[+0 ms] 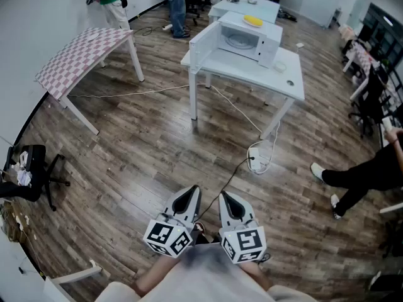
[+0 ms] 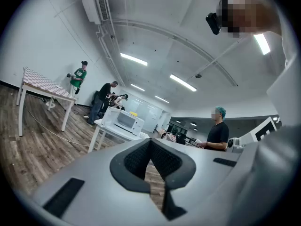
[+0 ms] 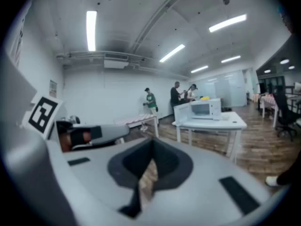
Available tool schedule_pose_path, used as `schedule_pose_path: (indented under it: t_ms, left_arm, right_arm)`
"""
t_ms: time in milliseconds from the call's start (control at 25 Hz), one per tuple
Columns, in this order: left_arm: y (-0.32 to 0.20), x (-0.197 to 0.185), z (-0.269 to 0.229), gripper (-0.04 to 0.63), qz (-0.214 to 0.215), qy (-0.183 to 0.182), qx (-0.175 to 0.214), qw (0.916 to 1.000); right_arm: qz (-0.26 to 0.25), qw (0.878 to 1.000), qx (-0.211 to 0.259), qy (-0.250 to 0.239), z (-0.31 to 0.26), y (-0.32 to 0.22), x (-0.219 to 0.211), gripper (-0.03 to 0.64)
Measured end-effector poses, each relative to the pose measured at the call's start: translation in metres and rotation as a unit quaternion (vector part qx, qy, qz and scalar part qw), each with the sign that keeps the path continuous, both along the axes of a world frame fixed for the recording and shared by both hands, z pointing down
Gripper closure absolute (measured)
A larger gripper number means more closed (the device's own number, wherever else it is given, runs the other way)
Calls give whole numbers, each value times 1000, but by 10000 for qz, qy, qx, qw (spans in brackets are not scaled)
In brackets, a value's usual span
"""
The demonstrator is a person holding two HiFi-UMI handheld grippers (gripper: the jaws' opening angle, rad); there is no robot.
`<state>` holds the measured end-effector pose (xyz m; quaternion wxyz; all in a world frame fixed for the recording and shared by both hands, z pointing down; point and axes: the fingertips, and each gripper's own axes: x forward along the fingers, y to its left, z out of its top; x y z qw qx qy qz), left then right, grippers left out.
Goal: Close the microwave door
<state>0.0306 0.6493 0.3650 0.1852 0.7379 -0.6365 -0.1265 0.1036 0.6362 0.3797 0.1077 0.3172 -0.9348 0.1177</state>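
Observation:
A white microwave (image 1: 250, 38) stands on a white table (image 1: 286, 80) far ahead across the room, its door (image 1: 204, 48) swung open to the left. A yellow object (image 1: 252, 21) lies on top of it. Both grippers are held low and close to my body, far from the table. The left gripper (image 1: 192, 190) and the right gripper (image 1: 224, 197) point forward, jaws together, nothing in them. The microwave (image 2: 124, 120) shows small in the left gripper view beyond the left gripper (image 2: 151, 142). In the right gripper view the microwave (image 3: 205, 108) and open door (image 3: 181, 112) lie beyond the right gripper (image 3: 151, 149).
Wood floor stretches between me and the table. A checkered table (image 1: 85, 48) stands at the left, a black chair (image 1: 30, 172) at the near left. Cables and a power strip (image 1: 259, 162) lie by the table's legs. A seated person's legs (image 1: 362, 173) reach in at the right; people stand behind.

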Motion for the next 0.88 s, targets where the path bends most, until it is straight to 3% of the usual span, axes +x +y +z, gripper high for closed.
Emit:
schedule_pose_path:
  t_ms: [480, 880]
  left_arm:
    - [-10, -18, -5, 577, -7, -91, 106, 9999]
    - [-18, -18, 2, 576, 105, 144, 29, 9998]
  right_arm:
    - [-98, 9999, 72, 48, -2, -8, -17, 594]
    - [-296, 9995, -92, -67, -2, -6, -22, 593]
